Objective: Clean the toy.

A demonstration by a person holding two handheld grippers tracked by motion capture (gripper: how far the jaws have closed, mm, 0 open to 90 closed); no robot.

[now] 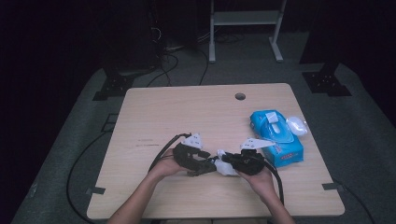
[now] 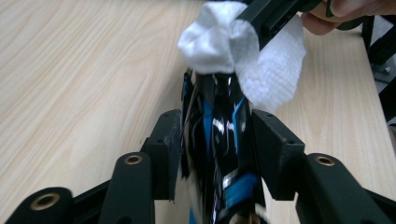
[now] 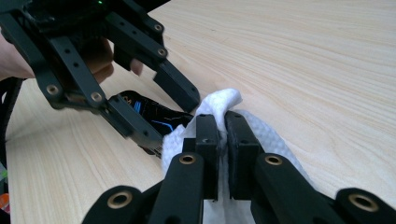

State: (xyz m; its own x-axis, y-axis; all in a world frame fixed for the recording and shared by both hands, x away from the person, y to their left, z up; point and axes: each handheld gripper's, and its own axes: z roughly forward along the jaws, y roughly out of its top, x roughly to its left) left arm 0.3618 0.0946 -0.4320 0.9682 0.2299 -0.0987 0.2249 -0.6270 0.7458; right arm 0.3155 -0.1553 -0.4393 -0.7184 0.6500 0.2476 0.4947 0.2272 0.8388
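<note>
While a person's two hands meet near the front edge of the desk (image 1: 154, 112), the left gripper (image 2: 215, 140) has its jaws closed on a glossy black packet (image 2: 219, 140) with blue markings, which stands on edge between the pads and runs forward out of them. In the left gripper view the packet's far end meets a white wipe (image 2: 243, 56), bunched at one side and spread flat at the other. The right gripper (image 3: 223, 140) has its jaws drawn nearly together, pinching a fold of that wipe, so that the cloth rises in a small peak just beyond the tips and drapes down under them. In the right gripper view the left gripper comes in from the upper left with the packet's dark end pressed against the wipe. From the high view the two grippers point at each other, left (image 1: 191, 156) and right (image 1: 245, 158), with the wipe (image 1: 224, 163) as a pale patch between them, slightly right of the desk's middle. Toward the right edge lies a blue pack of wipes (image 1: 275, 135) with its white lid flap open, and a small white object (image 1: 296, 125) sits just beside its far end. Cables trail from both grippers back over the front edge.
</note>
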